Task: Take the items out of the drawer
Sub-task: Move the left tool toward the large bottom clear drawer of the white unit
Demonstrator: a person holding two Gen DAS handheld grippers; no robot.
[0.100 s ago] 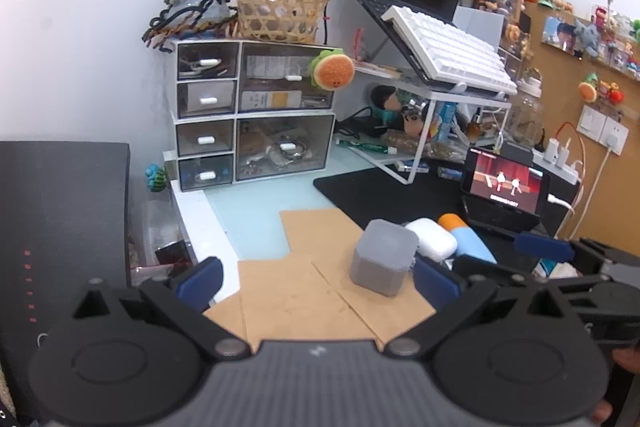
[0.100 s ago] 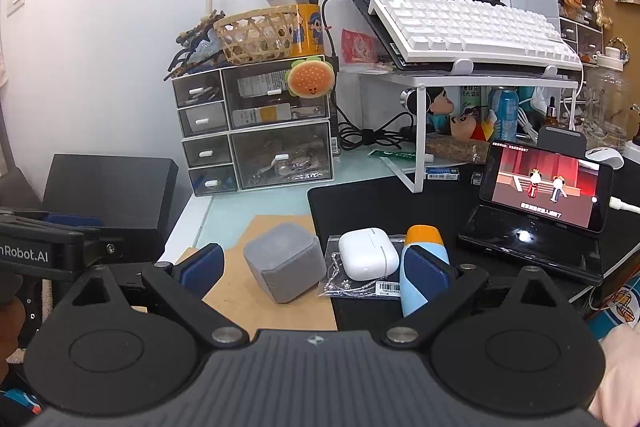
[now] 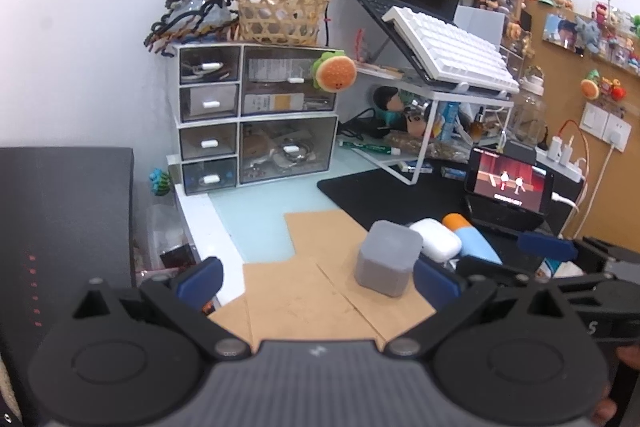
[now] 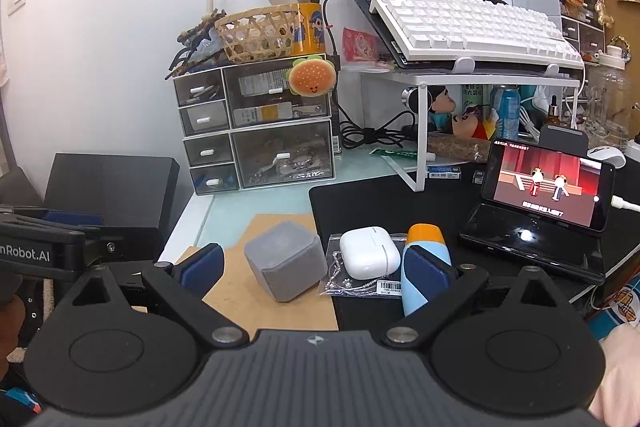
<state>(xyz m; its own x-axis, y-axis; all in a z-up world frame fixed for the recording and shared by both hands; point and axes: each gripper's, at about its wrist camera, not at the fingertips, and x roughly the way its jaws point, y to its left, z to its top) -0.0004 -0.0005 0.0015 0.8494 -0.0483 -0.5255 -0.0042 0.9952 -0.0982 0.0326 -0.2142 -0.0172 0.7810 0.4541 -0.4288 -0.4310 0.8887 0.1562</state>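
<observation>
A clear drawer organizer (image 3: 256, 119) (image 4: 256, 131) stands at the back of the desk, all its drawers shut. A grey box (image 3: 388, 259) (image 4: 286, 261) rests on brown cardboard (image 3: 312, 275). Beside it lie a white earbud case (image 4: 370, 251) (image 3: 436, 239), a small bag with a chain (image 4: 360, 281) and a blue tube with an orange cap (image 4: 424, 267) (image 3: 470, 237). My left gripper (image 3: 316, 281) is open and empty, low over the cardboard. My right gripper (image 4: 316, 267) is open and empty, with the grey box and earbud case between its fingers' span.
A laptop and white keyboard (image 4: 468, 23) sit on a white stand. A phone (image 4: 548, 183) plays video at right. A woven basket (image 3: 280, 15) tops the organizer. A black box (image 3: 60, 227) stands at left beyond the desk edge. A black mat (image 4: 400, 203) covers the desk.
</observation>
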